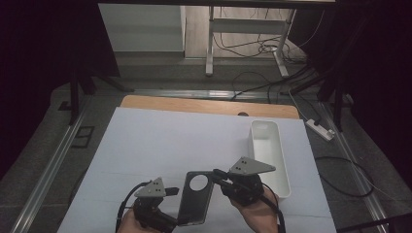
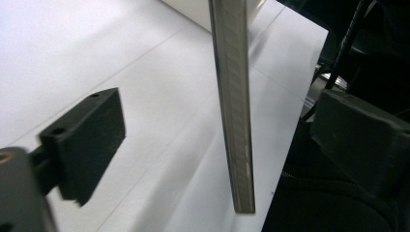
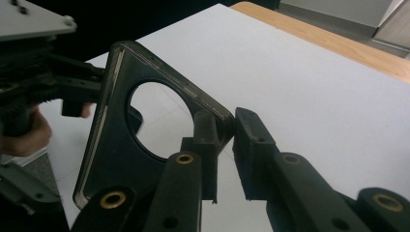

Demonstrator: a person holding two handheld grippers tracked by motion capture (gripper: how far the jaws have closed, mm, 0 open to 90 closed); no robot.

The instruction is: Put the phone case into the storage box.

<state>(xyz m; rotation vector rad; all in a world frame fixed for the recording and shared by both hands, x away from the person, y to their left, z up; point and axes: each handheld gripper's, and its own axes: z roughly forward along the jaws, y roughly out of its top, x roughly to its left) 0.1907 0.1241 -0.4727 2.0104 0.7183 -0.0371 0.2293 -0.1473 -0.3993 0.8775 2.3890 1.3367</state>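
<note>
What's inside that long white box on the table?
The white box looks empty in the high view: just its pale bottom and walls. The near end sits behind the right gripper, so a small part of the inside is hidden.

one phone case (image 1: 195, 196), one white bin (image 1: 269, 153), two grippers (image 1: 171, 191)

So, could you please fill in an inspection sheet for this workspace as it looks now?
Surface: white sheet over a wooden table.
Job's things: dark phone case with a round hole, held up between both grippers; white tray at the right.
Clutter: nothing seen.
Grippers: right gripper fingers close on the case's edge; left gripper fingers apart, case edge between them.
Cables: loose on the floor; power strip.
Surroundings: dark, white desk frame.
</note>
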